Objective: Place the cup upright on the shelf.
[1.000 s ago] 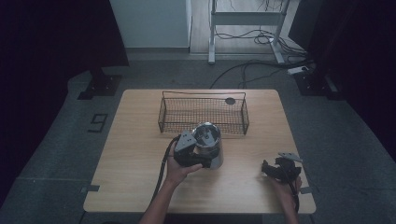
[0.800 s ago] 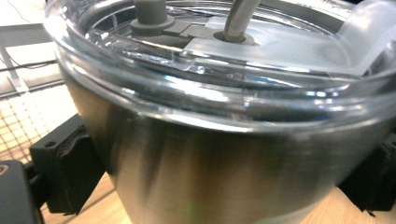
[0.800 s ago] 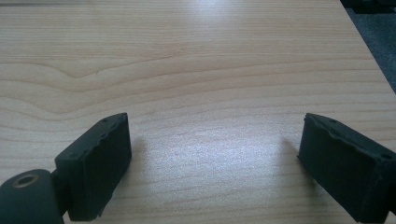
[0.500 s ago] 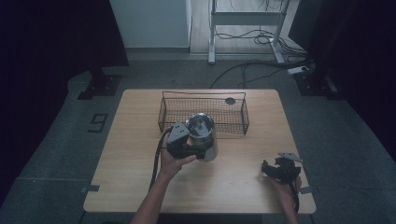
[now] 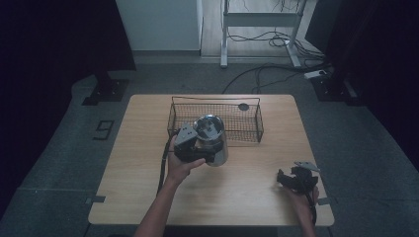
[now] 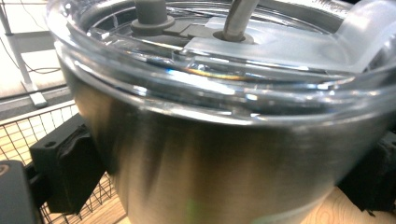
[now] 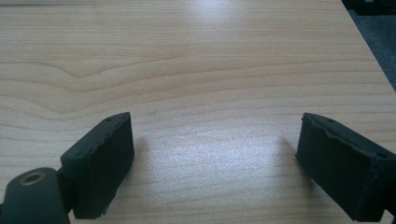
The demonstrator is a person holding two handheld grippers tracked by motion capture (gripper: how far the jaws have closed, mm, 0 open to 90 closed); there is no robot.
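Observation:
A steel tumbler (image 5: pixel 213 143) with a clear lid (image 6: pixel 219 51) is held above the table, just in front of the wire basket (image 5: pixel 215 99). My left gripper (image 5: pixel 197 151) is shut on the tumbler (image 6: pixel 224 154). Its black pads (image 6: pixel 65 172) press the tumbler's sides. A straw stub and a grey knob stick up from the lid. My right gripper (image 5: pixel 287 178) rests near the table's right front corner. In the right gripper view it (image 7: pixel 215 163) is open, with bare wood between its jaws.
A small dark round object (image 5: pixel 243 106) lies in the far right part of the basket. The basket's mesh (image 6: pixel 28 130) is close behind the tumbler. The wooden table (image 5: pixel 247 202) ends close to the right gripper, with grey floor and cables beyond.
My left gripper has carried the tumbler away from the person and slightly left, up to the basket's front. The right gripper has stayed put.

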